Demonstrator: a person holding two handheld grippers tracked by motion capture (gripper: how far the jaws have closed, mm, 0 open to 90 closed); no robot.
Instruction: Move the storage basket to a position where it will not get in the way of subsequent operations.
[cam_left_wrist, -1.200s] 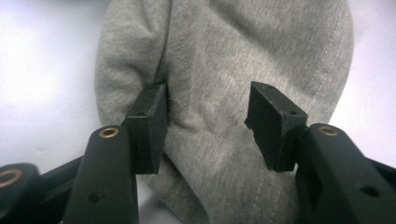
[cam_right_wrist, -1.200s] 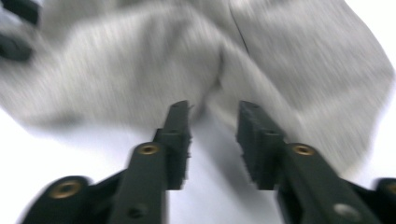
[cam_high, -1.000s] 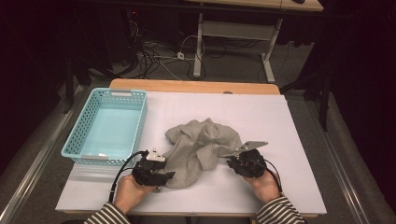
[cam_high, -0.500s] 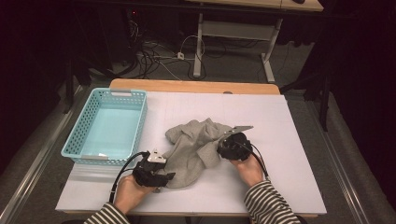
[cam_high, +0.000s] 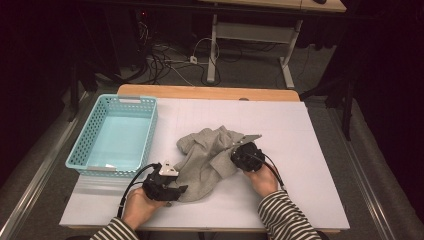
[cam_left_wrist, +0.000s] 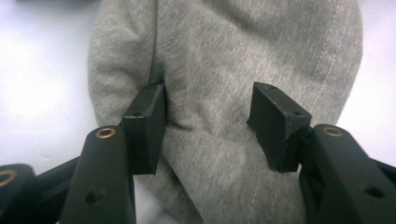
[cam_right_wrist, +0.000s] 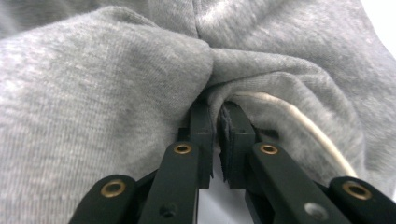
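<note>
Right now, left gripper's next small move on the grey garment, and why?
Probably close the left gripper: its jaws stand open astride a fold of the grey garment, cloth already between the pads. The right gripper looks shut on the garment's other side, so gripping here would give both a hold.

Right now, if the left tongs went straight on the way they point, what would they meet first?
The grey cloth. The left tongs stand open with its fabric between and just beyond the jaws, so they would likely press into the cloth at once; how thick the folds are there is unclear.
</note>
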